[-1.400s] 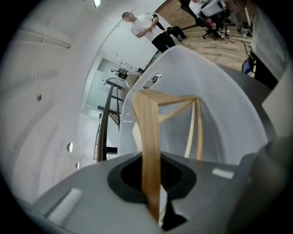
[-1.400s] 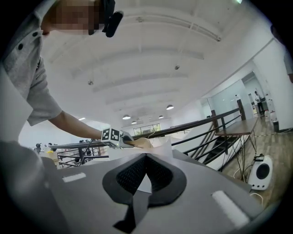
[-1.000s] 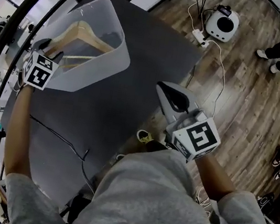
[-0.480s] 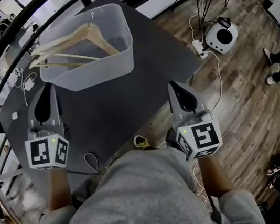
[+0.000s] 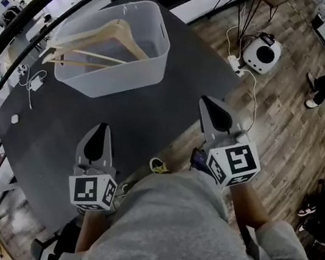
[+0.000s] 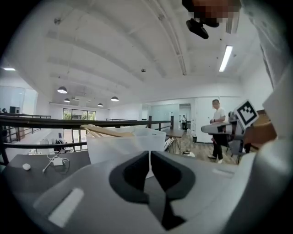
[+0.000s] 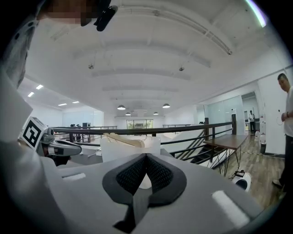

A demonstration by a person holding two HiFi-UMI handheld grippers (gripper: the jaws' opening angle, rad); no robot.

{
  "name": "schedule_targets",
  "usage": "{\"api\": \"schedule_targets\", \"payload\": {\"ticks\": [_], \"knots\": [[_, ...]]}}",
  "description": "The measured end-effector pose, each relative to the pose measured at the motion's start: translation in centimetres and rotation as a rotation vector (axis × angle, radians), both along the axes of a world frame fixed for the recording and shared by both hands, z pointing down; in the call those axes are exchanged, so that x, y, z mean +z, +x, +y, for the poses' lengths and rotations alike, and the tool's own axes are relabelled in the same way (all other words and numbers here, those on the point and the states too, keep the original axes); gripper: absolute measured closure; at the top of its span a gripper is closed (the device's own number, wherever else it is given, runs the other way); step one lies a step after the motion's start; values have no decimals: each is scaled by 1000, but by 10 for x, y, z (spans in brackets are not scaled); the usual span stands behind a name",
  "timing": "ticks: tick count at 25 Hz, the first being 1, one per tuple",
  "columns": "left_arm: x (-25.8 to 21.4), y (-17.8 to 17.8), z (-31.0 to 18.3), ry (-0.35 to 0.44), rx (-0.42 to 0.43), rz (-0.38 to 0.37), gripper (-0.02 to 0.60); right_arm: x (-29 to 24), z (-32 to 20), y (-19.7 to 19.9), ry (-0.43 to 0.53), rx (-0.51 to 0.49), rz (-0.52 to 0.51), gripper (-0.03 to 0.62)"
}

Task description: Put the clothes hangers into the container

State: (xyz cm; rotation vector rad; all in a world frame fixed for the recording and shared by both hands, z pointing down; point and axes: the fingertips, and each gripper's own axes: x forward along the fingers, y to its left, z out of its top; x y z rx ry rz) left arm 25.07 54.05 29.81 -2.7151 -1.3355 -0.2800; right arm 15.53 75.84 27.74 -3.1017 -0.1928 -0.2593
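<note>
Grey jaws of my left gripper (image 5: 102, 128) have just been closing and now meet on nothing; my right gripper (image 5: 207, 105) is pressed together too, empty; both sit near my chest, well apart from the white container (image 5: 155, 63). Wooden hangers (image 5: 97, 38) lie inside it, ends poking over the rim; I see none outside, so I judge it best to hold clear and not nudge them.

The table (image 5: 152, 118) and container (image 5: 121, 79) are viewed steeply from well above by the head cam. Both gripper cams are set low and aimed approx. level across the table; the container is shared by all 3 views.
</note>
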Motion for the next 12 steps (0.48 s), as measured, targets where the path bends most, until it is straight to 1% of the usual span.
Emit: {"api": "schedule_targets", "payload": {"ticks": [5,12], "knots": [[-3,10,0,-8,-25,11,560,2,0,8,-12,-17,0,595],[-2,9,6,15,-12,14,560,0,0,10,-20,-27,-4,595]]}}
